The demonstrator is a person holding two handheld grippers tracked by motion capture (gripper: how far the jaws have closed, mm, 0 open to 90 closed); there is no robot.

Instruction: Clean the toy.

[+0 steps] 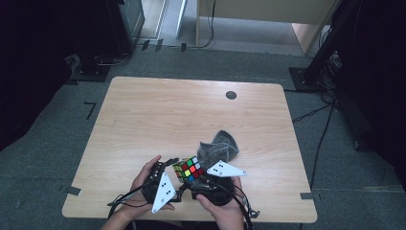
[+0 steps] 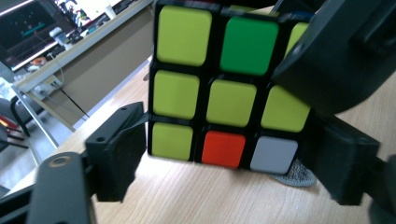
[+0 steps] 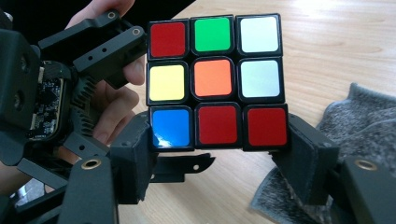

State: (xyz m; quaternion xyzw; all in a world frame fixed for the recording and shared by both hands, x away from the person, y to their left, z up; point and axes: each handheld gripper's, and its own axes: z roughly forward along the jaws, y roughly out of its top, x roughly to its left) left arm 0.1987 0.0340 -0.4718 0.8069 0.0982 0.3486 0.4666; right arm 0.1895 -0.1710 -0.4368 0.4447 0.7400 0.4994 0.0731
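Observation:
A Rubik's cube (image 1: 188, 168) hangs just above the wooden table (image 1: 167, 110) near its front edge, between both grippers. My left gripper (image 2: 224, 151) has its pads against the two sides of the row nearest it, on a mostly yellow-green face (image 2: 231, 102). My right gripper (image 3: 218, 140) is shut on the blue-and-red bottom row of another face (image 3: 213, 77). In the high view the left gripper (image 1: 176, 167) comes in from the left and the right gripper (image 1: 195, 178) from below right. A hand holds each one.
A crumpled grey cloth (image 1: 220, 146) lies on the table just behind and right of the cube, close to my right jaw (image 3: 364, 126). A small black disc (image 1: 231, 95) sits in the table's far right part. Dark stands and cables ring the table on the carpet.

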